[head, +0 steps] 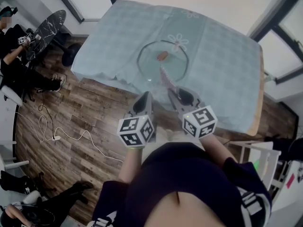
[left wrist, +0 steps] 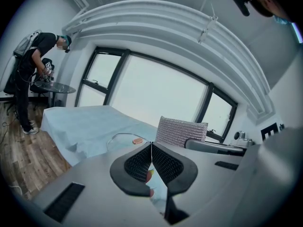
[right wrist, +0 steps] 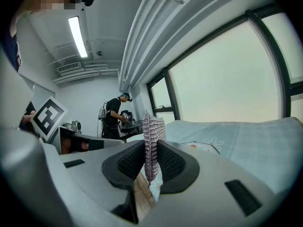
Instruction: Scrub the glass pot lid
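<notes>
The glass pot lid (head: 154,69) lies flat on the blue tablecloth (head: 222,65), knob (head: 162,56) up, straight ahead of both pairs of jaws; the right gripper (head: 173,92) is clamped on a silvery scouring pad (head: 165,77), held on edge with its long axis running forward over the lid's near rim; the left gripper (head: 146,96), jaws pressed together on nothing, sits just beside it, a little further back; the right looks better placed to scrub.
</notes>
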`<state>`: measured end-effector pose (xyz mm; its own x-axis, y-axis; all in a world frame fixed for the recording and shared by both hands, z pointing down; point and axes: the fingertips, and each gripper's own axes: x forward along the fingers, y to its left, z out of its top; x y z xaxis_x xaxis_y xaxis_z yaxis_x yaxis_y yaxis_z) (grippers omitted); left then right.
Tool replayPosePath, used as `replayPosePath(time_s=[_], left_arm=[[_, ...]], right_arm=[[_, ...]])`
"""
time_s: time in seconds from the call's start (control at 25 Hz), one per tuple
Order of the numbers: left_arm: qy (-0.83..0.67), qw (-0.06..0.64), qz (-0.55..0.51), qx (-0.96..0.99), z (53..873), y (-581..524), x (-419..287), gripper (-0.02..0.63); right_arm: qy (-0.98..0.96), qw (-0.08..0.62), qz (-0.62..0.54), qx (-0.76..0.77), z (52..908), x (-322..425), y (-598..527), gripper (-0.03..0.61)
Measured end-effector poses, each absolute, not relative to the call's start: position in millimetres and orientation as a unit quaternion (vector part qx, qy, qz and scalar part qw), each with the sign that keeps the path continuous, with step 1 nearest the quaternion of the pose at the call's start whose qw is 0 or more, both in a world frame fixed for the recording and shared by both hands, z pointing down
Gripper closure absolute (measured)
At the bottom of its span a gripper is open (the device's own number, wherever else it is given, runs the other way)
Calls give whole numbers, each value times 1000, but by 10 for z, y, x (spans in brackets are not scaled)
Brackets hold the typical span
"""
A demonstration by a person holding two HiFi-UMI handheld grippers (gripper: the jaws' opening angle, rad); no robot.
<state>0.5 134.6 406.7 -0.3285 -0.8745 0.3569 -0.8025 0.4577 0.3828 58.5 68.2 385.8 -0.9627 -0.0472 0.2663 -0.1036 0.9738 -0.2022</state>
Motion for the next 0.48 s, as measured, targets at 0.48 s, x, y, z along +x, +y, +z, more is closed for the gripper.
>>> replayPosePath(time_s=[0.48], left_arm=[[-793,284,-53,537,4270,906,-321,609]], right_arm=[[-978,144,119,89,4048,430,150,505]])
